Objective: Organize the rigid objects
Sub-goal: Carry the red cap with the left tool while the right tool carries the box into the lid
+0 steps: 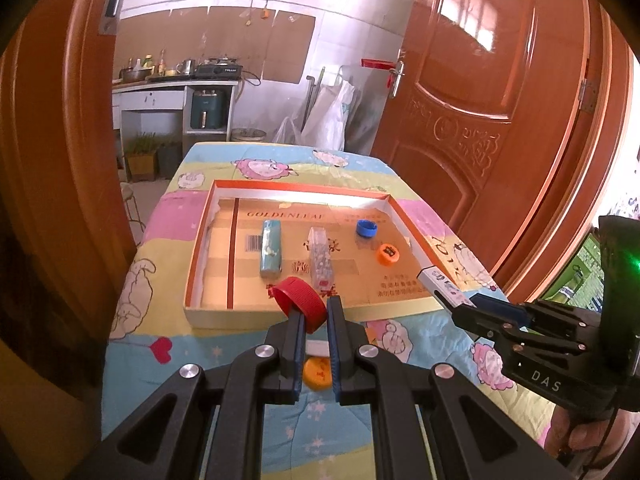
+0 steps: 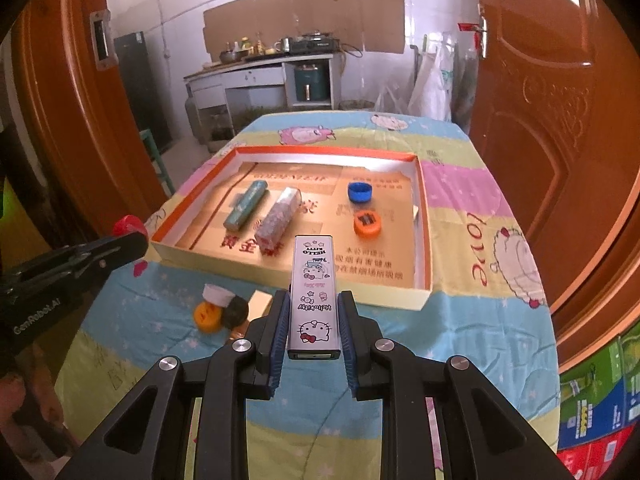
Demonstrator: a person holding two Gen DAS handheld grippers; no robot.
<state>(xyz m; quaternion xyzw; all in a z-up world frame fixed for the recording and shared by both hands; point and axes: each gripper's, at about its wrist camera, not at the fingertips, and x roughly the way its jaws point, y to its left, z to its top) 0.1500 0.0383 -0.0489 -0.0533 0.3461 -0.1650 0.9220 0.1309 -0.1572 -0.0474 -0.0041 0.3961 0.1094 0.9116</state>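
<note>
While the left gripper [image 1: 314,312] pinches a red cap [image 1: 298,302] by its rim and the right gripper [image 2: 314,320] clamps a lighter [image 2: 313,300], both over the tray's [image 2: 424,216] near edge, either could slip and land outside on the table [image 2: 480,320].

At lower centre of the left wrist view, the left claw [image 1: 316,316] covers most of an orange cap [image 1: 316,372] and a white piece [image 1: 318,347]. At lower left of the right wrist view, a dark round object [image 2: 235,312] sits partly behind the right claw [image 2: 314,320]. The kitchen bottles [image 2: 244,45] at upper centre are too small to identify.
</note>
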